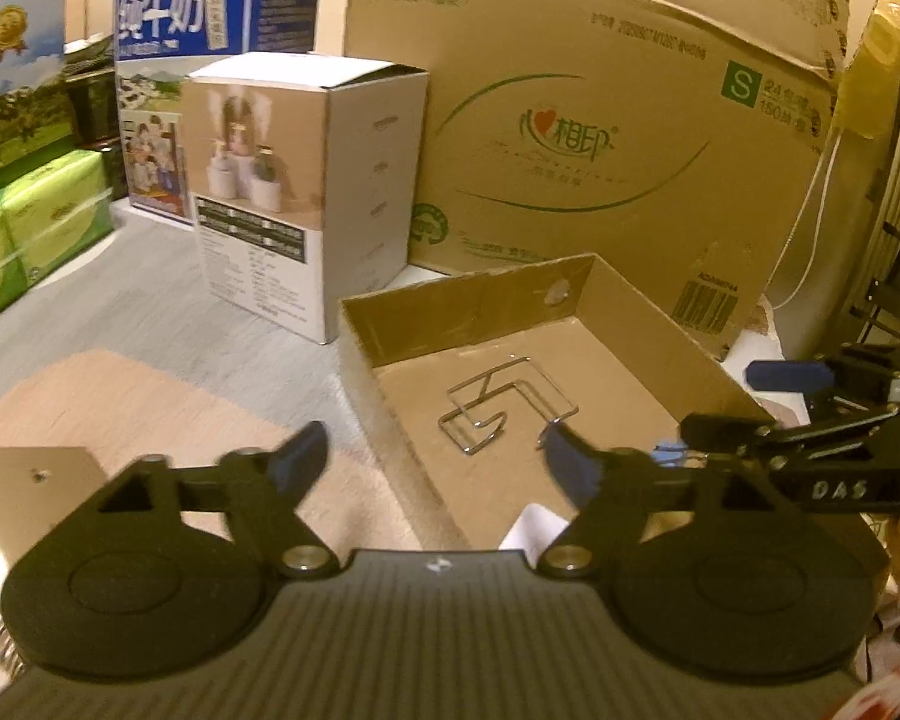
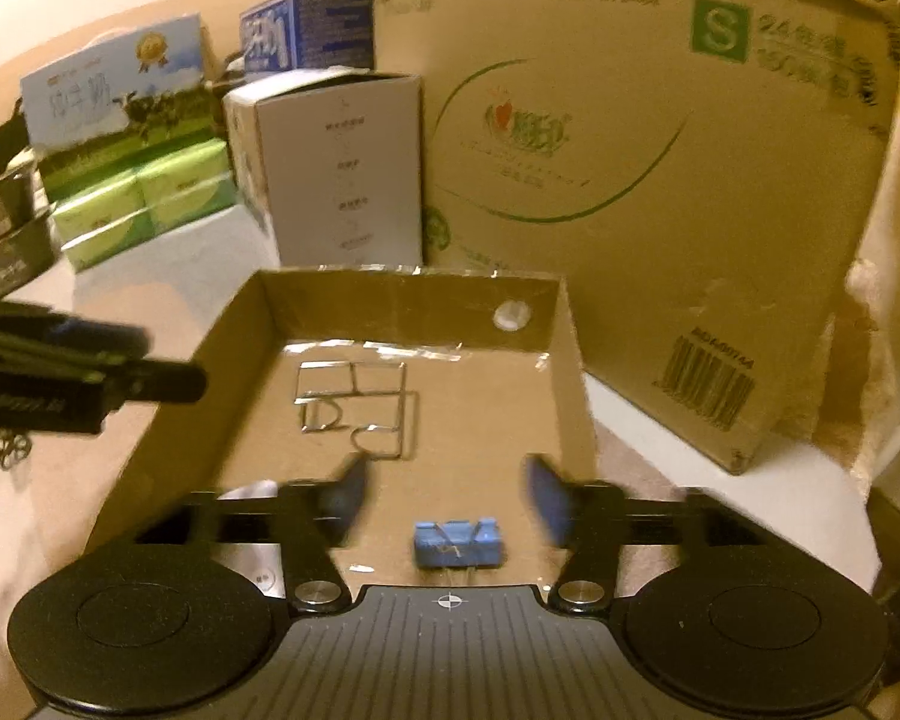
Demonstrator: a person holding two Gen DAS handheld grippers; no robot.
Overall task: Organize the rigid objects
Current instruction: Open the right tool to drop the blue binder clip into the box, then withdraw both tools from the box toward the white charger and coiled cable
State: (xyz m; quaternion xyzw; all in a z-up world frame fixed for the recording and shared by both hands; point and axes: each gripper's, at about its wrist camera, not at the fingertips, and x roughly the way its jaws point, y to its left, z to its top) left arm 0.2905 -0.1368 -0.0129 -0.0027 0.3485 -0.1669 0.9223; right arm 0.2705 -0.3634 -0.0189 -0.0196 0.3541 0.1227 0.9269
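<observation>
The right gripper (image 2: 444, 498) has its fingers wide apart and holds nothing. A small blue block (image 2: 457, 543) lies just below it in the open cardboard tray (image 2: 570, 354). The left gripper (image 1: 435, 456) is wide and empty too. Farther in lies a wire rack (image 2: 357, 405). Both things look dropped off, so next comes finding another loose thing to pick up.

Both wrist views close, angled down, sharing cardboard tray (image 1: 660, 324)
</observation>
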